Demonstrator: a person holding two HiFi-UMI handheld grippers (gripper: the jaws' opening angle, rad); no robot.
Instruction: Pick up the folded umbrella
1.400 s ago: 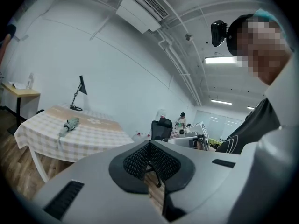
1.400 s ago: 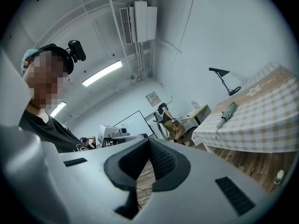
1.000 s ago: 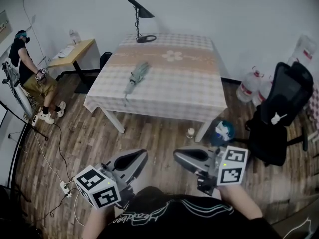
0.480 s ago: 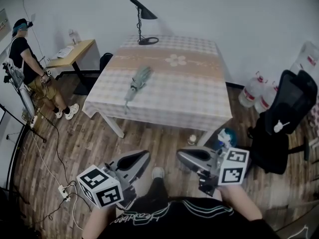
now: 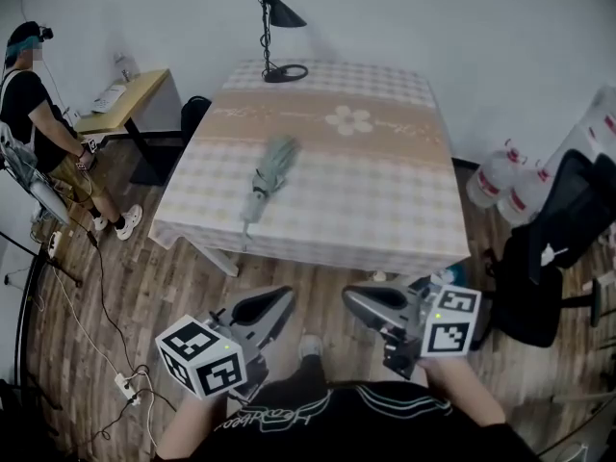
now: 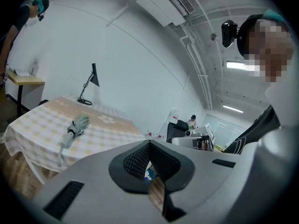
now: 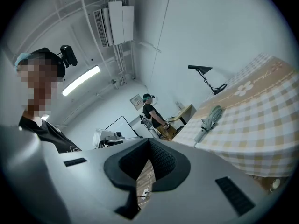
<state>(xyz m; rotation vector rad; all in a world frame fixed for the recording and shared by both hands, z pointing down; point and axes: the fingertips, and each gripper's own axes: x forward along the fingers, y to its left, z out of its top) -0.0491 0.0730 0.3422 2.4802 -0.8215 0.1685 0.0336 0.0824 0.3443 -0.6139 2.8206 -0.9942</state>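
The folded grey-green umbrella [image 5: 265,175] lies on the checked tablecloth [image 5: 385,191], left of the table's middle, its handle toward the near edge. It also shows in the left gripper view [image 6: 74,128] and the right gripper view [image 7: 209,117]. My left gripper [image 5: 279,301] and right gripper [image 5: 354,300] hover side by side over the wooden floor, short of the table, well apart from the umbrella. Both are shut with nothing between the jaws, as the left gripper [image 6: 149,146] and right gripper [image 7: 149,144] show in their own views.
A black desk lamp [image 5: 272,27] stands at the table's far edge. A person [image 5: 38,114] stands by a wooden desk [image 5: 120,99] at left. Water bottles [image 5: 500,176] and a black office chair [image 5: 558,248] are at right. Cables and a power strip [image 5: 125,385] lie on the floor at left.
Both grippers and the head have moved toward the table, which now sits nearer and larger in view. The jaws have stayed shut and the umbrella has not moved.
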